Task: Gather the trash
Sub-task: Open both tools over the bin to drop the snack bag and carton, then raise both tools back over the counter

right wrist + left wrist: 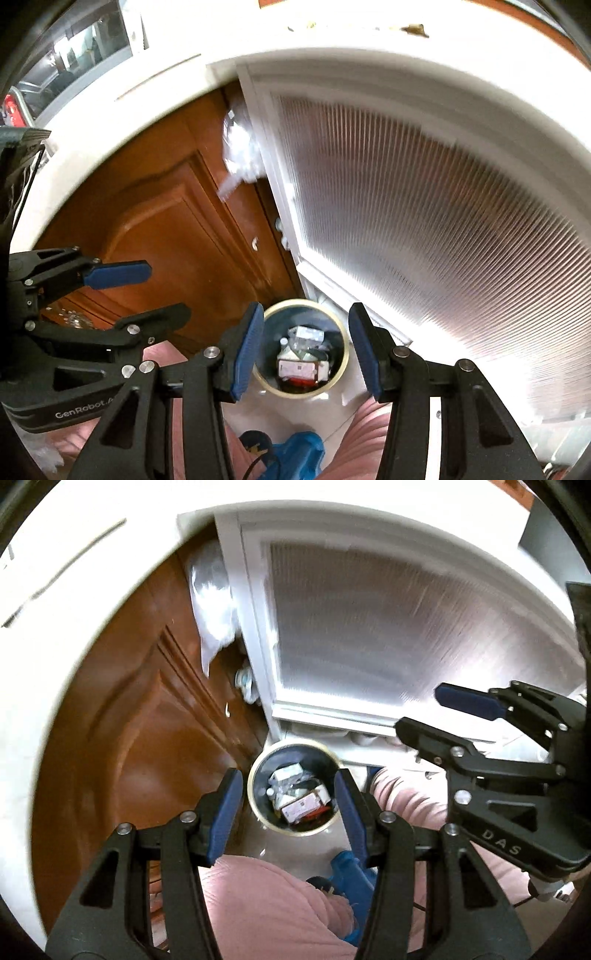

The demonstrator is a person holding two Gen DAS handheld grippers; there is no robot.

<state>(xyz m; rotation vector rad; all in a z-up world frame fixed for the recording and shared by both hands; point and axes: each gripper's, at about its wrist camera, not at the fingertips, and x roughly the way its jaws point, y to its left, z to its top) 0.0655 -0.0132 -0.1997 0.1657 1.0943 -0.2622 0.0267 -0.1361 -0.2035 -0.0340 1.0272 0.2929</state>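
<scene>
bin (293,788): small round pail on the floor, cream rim, dark inside; it stands at the corner where the wood door (147,738) meets the white ribbed-glass door (406,627); you see it straight down between both sets of fingers
trash (299,797): already in the bin, white cartons, one with a printed label and a red edge, what looks like a small bottle, some crumpled film
left gripper (288,805): released, nothing between the pads, well above the bin
right gripper (306,350): released too, empty, beside the left one and pointing down at the same bin
handling: my guess is light stuff throughout; cartons are thin card and will crush if you clench hard; film is soft and slippery; the bottle is round and could roll out of the pads
where to hold: take a carton across its narrow faces, not the big flat one; if you lift the bin itself, pinch the rim wall with one pad inside and one outside, and expect it to tip because it is light
bag (212,602): clear plastic wedged high up between the two doors, soft and slack; pinch a gathered fold, not a single layer
knees (266,904): your pink trousers and a blue slipper (347,871) sit just under the grippers, close to the bin, so mind them on the way down
unclear: blur hides whether anything loose lies on the floor by the bin
</scene>
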